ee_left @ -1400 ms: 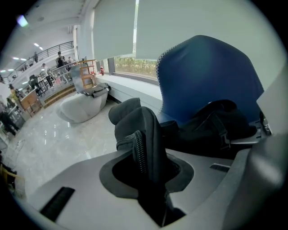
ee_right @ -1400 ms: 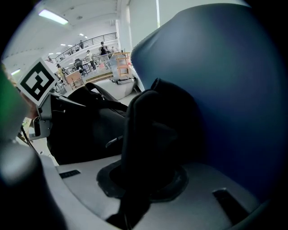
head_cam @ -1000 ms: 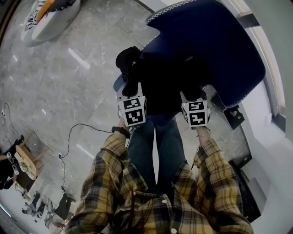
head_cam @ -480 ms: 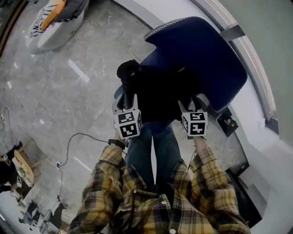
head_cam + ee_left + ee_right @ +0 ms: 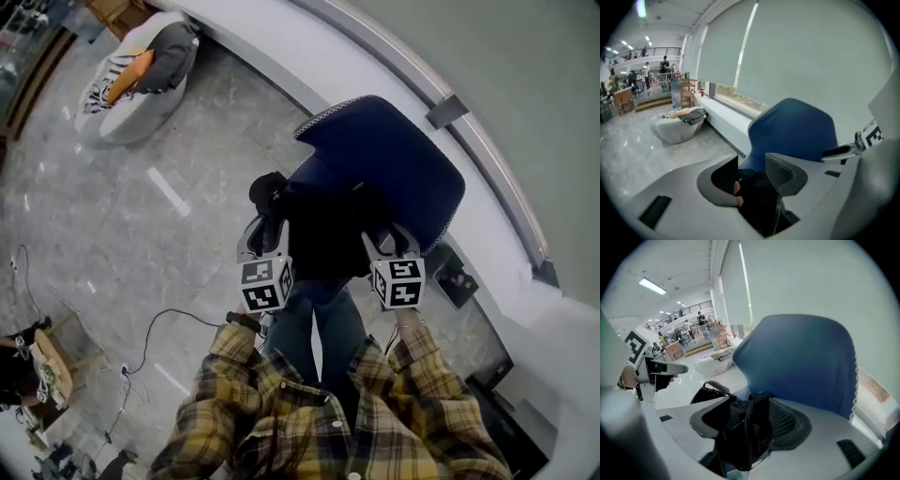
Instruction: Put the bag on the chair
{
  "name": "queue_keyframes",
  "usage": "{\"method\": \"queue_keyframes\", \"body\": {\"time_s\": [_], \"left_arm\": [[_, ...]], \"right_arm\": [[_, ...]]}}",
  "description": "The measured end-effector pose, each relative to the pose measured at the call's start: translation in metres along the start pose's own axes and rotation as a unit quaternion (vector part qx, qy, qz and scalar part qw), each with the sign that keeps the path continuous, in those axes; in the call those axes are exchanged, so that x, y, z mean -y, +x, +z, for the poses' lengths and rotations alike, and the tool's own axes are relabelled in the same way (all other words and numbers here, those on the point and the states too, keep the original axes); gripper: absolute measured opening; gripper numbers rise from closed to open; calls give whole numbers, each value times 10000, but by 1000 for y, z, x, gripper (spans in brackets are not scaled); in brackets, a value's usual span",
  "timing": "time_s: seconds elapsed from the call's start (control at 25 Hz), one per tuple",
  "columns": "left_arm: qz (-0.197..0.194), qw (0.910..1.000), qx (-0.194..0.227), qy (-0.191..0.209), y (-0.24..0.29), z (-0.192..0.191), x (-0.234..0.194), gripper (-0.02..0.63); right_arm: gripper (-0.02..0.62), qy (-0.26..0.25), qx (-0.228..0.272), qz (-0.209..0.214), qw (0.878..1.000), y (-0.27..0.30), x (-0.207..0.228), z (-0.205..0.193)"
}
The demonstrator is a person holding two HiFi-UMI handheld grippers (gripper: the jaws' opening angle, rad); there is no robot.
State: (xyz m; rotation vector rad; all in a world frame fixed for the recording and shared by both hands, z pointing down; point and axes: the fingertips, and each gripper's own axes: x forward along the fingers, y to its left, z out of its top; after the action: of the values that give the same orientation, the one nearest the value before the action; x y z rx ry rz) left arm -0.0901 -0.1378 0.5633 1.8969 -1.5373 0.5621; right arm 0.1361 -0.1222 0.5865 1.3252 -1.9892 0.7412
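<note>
Black bag (image 5: 323, 234): lies on the seat of the blue chair (image 5: 394, 155), against its back.
Left tongs (image 5: 754, 171): opening, dark bag cloth between them, not pinched.
Right tongs (image 5: 750, 420): wide apart, bag edge loose between them.

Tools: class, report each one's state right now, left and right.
Left tool: jaws opening, black bag between them, ungripped.
Right tool: open, bag strap between its jaws, ungripped.

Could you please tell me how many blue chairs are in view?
1: the blue chair stands by the white ledge, ahead of the person, black bag on its seat. None seems hidden.
</note>
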Motion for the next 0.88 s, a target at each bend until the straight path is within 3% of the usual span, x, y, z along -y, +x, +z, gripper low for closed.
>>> {"method": "queue_keyframes", "body": {"time_s": [0.12,0.44,0.68,0.88], "left_arm": [[-218,9992,290,-192,-19,36,15,193],[-503,9899,1314,-167,-87,145,42,174],[-655,9767,2044,37,-143,210,65,105],[-1082,9652,2373,206,-189,245,95,63]], "right_arm": [[259,-39,324,50,9995,-27,-5,33],[244,-277,1379,213,9898,-103,-21,129],[198,-530,2207,488,9727,-168,-38,190],[137,-655,2781,761,9553,-223,-61,225]]}}
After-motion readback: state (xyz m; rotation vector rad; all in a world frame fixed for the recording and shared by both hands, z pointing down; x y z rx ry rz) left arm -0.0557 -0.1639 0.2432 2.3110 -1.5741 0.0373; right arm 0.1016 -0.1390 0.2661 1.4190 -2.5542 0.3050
